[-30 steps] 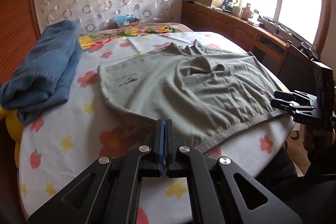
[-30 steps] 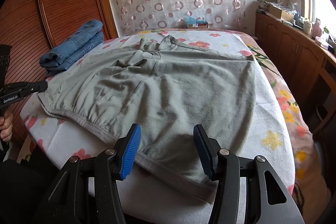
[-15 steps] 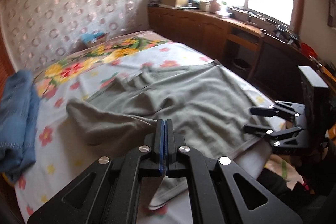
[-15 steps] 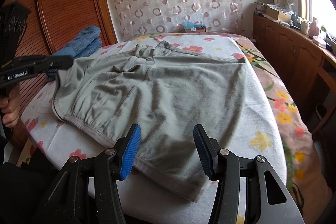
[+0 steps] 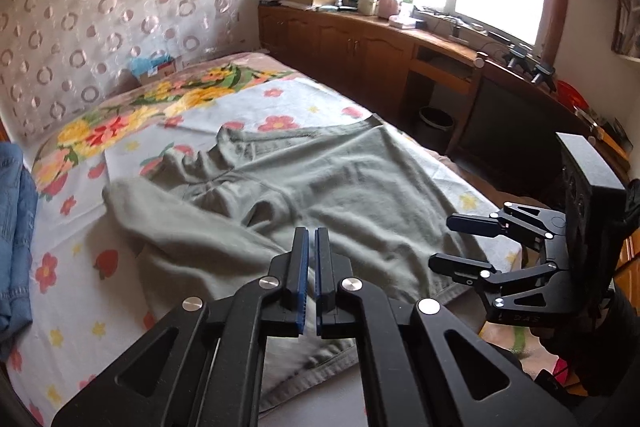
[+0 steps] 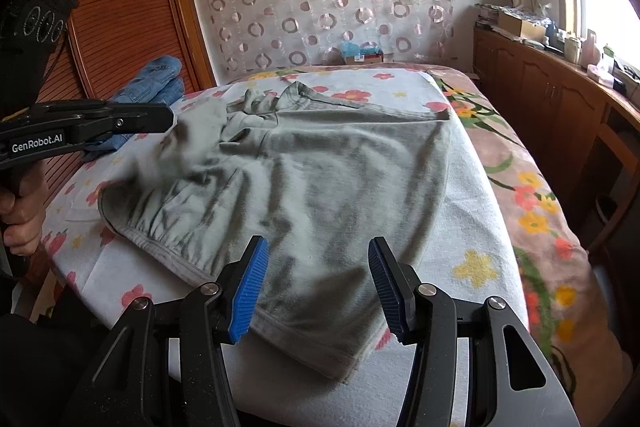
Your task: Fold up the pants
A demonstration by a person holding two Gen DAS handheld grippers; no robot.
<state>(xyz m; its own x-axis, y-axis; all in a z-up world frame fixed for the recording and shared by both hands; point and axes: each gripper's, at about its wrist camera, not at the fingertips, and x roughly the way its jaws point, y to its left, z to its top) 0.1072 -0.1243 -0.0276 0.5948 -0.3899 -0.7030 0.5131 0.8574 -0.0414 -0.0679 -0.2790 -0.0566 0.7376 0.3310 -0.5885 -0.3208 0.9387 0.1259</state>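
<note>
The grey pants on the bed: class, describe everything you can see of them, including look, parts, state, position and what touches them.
The grey pants look like soft, matte knit cloth, wrinkled, with a gathered elastic waistband along the near-left edge. They lie spread across the flowered sheet, mostly flat. Their left side is lifted and partly folded over toward the middle, blurred, pinched in the shut left gripper. The right gripper hangs open over the near hem, apparently not gripping it.

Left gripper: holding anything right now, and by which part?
Left gripper is shut on the grey pants, pinching their left side edge and lifting it over the rest. Right gripper is open above the waistband, holding nothing.
</note>
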